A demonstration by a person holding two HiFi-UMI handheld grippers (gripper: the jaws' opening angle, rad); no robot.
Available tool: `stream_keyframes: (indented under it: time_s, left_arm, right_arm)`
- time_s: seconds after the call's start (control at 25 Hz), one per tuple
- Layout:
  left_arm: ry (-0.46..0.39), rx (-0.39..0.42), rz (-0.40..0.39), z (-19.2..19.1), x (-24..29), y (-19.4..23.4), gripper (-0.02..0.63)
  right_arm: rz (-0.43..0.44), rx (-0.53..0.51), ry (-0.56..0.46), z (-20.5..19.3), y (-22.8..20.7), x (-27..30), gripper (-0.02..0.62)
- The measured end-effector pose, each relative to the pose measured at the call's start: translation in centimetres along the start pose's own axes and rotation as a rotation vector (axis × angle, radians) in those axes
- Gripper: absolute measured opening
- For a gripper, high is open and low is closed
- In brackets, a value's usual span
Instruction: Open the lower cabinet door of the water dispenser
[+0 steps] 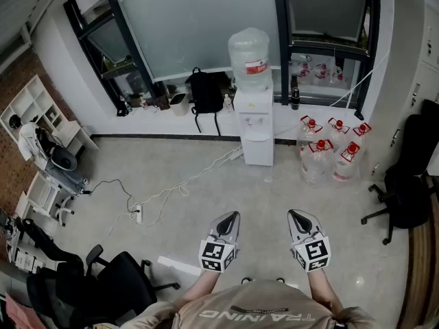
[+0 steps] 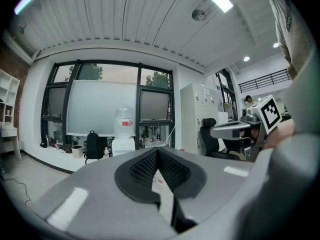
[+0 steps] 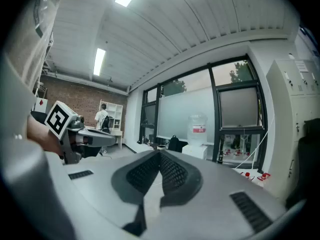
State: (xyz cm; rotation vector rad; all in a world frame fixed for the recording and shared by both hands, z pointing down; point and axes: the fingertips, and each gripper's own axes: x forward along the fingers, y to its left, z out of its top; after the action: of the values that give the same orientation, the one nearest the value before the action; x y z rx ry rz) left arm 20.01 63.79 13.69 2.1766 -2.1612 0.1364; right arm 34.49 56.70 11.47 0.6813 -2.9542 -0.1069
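Door (image 1: 258,149): lower front panel of dispenser (image 1: 254,115), upright, shut, at far wall under windows. Bottle (image 1: 250,59) on top; spare jugs (image 1: 330,149) just right of it. Left gripper (image 1: 232,216) and right gripper (image 1: 294,214) near person, side by side, both with jaws together, nothing held. Door lies straight ahead, well apart, across bare floor (image 1: 206,197); neither gripper clearly nearer. Approach comes first.
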Motion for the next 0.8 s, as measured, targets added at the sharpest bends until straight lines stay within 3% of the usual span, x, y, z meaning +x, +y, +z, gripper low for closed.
stream_keyframes:
  time_s: [0.8]
  left_arm:
    - [0.021,-0.058,-0.004,-2.7,-3.0,3.0,0.002]
  right_arm:
    - [-0.074,0.022,0.052,-2.0,2.9,0.9,0.011]
